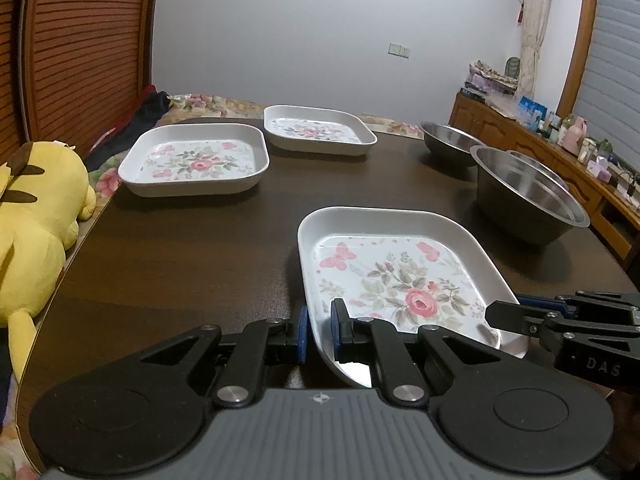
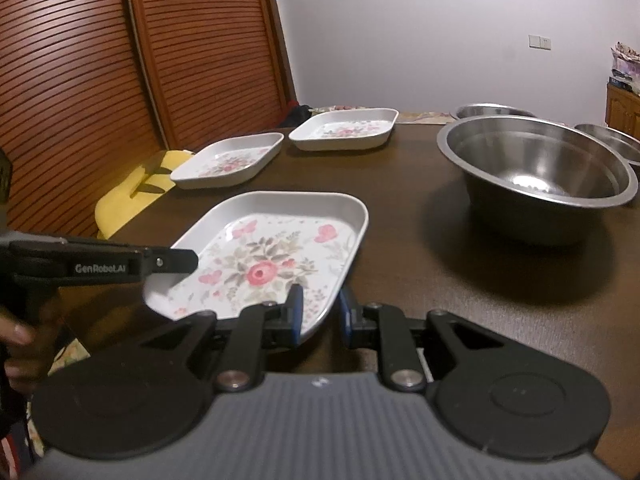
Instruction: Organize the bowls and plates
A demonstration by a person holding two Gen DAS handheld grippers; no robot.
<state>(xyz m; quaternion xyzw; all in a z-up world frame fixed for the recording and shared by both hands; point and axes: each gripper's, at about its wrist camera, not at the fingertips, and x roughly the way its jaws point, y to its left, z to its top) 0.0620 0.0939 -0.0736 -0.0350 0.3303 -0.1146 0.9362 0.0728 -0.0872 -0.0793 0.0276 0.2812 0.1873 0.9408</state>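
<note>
A white square plate with a rose pattern (image 1: pixel 396 276) (image 2: pixel 276 256) is held over the dark table by both grippers. My left gripper (image 1: pixel 320 330) is shut on its near left rim. My right gripper (image 2: pixel 320 308) is shut on its near right rim, and shows in the left wrist view (image 1: pixel 512 314). Two more floral plates (image 1: pixel 196 160) (image 1: pixel 316 130) lie side by side at the far left (image 2: pixel 230 160) (image 2: pixel 346 128). A large steel bowl (image 1: pixel 528 196) (image 2: pixel 540 172) sits at the right, with another steel bowl (image 1: pixel 450 140) (image 2: pixel 492 111) behind it.
A yellow plush toy (image 1: pixel 36 216) lies off the table's left edge (image 2: pixel 132 196). A third steel bowl (image 2: pixel 612 142) sits at the far right. A wooden sideboard (image 1: pixel 560 160) with bottles stands right of the table. Slatted wooden doors (image 2: pixel 120 60) are on the left.
</note>
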